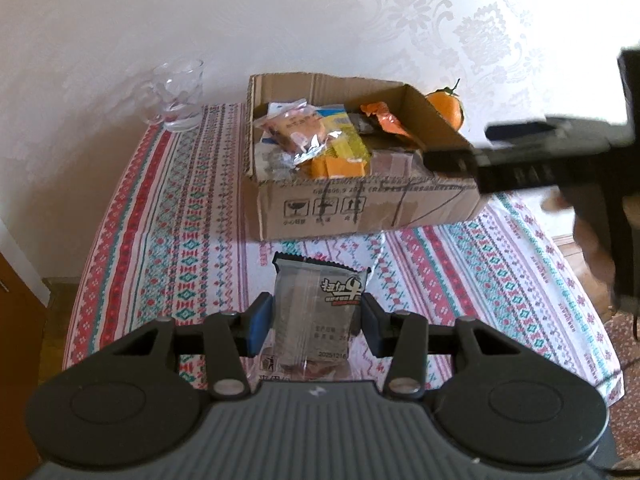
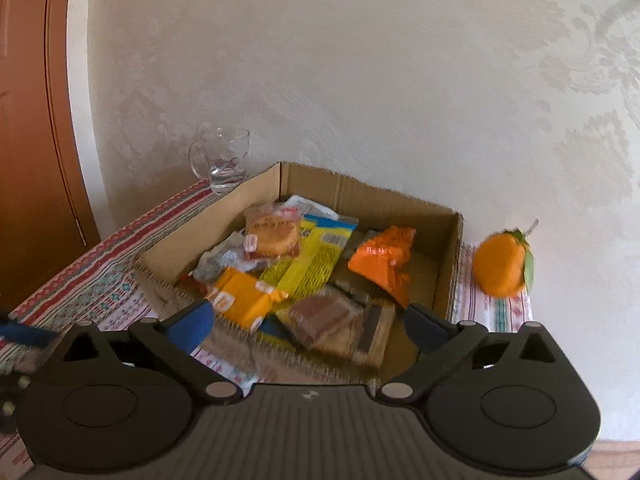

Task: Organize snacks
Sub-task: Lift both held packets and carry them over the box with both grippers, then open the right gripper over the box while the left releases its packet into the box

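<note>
A cardboard box [image 1: 360, 208] holding several snack packets stands on the patterned tablecloth [image 1: 168, 216]. My left gripper [image 1: 316, 320] is shut on a grey see-through snack packet [image 1: 316, 308] with black lettering, held in front of the box, above the cloth. My right gripper [image 2: 308, 320] is open and empty, just above the box's [image 2: 448, 256] near right corner; it shows blurred in the left wrist view [image 1: 452, 160]. Inside the box lie an orange packet [image 2: 384, 260], a yellow packet [image 2: 316, 264], a round cake packet [image 2: 272, 236] and a brown packet [image 2: 332, 320].
A clear glass mug [image 1: 180, 96] stands at the table's far left by the wall. An orange fruit with a leaf [image 2: 504, 264] sits right of the box. A wooden door [image 2: 36, 160] is at left. The table edges drop off left and right.
</note>
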